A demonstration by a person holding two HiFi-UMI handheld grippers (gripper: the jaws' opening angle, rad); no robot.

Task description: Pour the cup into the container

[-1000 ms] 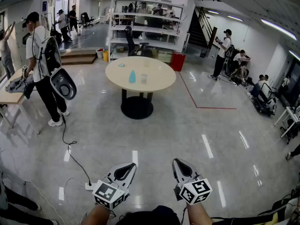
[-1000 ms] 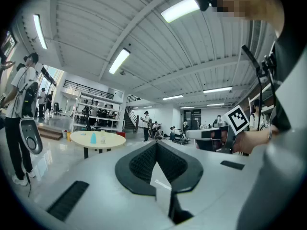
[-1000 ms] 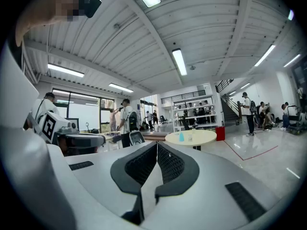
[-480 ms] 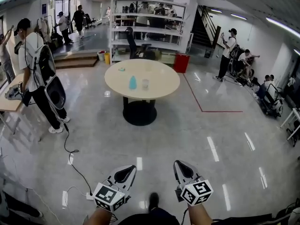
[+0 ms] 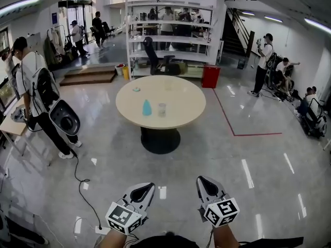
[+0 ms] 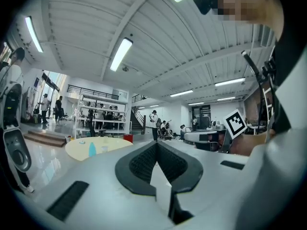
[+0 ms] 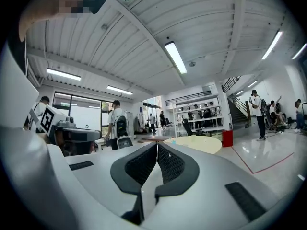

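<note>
A round beige table (image 5: 181, 99) stands a few steps ahead on the glossy floor. On it are a small blue container (image 5: 147, 108) and, just to its right, a clear cup (image 5: 162, 109). A small pale thing (image 5: 136, 89) lies nearer the table's far left edge. Both grippers hang low in front of me, far from the table. My left gripper (image 5: 145, 187) and right gripper (image 5: 205, 182) are shut with nothing between their jaws. The left gripper view shows the table (image 6: 110, 143) with the blue container (image 6: 92, 150) in the distance. The right gripper view shows the table (image 7: 201, 143) too.
A person with a backpack (image 5: 36, 84) stands at the left next to a desk (image 5: 10, 123). A black cable (image 5: 83, 185) runs over the floor to a power strip (image 5: 101, 230). Shelves (image 5: 170, 35), a red bin (image 5: 210, 76) and several people are beyond the table.
The table has come nearer and sits lower and larger in the head view as the person walks toward it. Both grippers stay shut and keep their places.
</note>
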